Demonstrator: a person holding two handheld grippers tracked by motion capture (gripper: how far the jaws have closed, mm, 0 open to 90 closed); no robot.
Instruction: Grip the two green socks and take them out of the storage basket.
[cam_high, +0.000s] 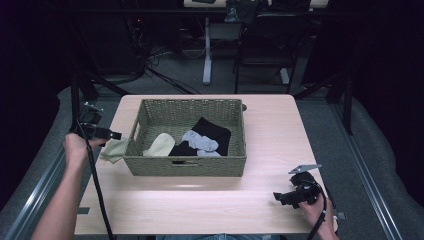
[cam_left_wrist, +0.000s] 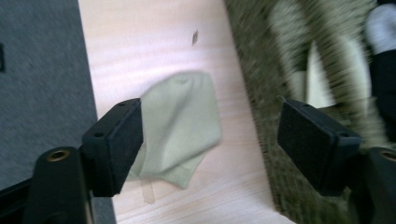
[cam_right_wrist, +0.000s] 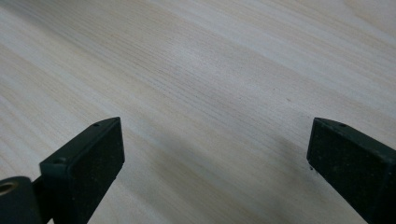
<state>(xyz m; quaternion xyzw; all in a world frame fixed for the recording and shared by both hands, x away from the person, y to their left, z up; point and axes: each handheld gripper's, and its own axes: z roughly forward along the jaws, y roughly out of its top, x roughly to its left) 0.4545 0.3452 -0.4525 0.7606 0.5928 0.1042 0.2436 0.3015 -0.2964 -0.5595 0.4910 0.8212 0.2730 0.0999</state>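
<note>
I am holding the left tongs (cam_left_wrist: 210, 140) wide apart over the pale green sock (cam_left_wrist: 180, 126), which is lying flat on the surface (cam_high: 270, 135) just outside the left wall of the wicker basket (cam_high: 185, 167); nothing is pressing between the pads. In the high view that sock (cam_high: 115, 149) is sitting beside the basket's left end, just past the tong tips (cam_high: 118, 135). Inside the basket a cream sock (cam_high: 161, 145), a grey sock (cam_high: 200, 141) and black socks (cam_high: 216, 132) are lying together. My right tongs (cam_right_wrist: 215, 163) are resting gaping and empty above bare wood, near the front right corner (cam_high: 278, 196).
</note>
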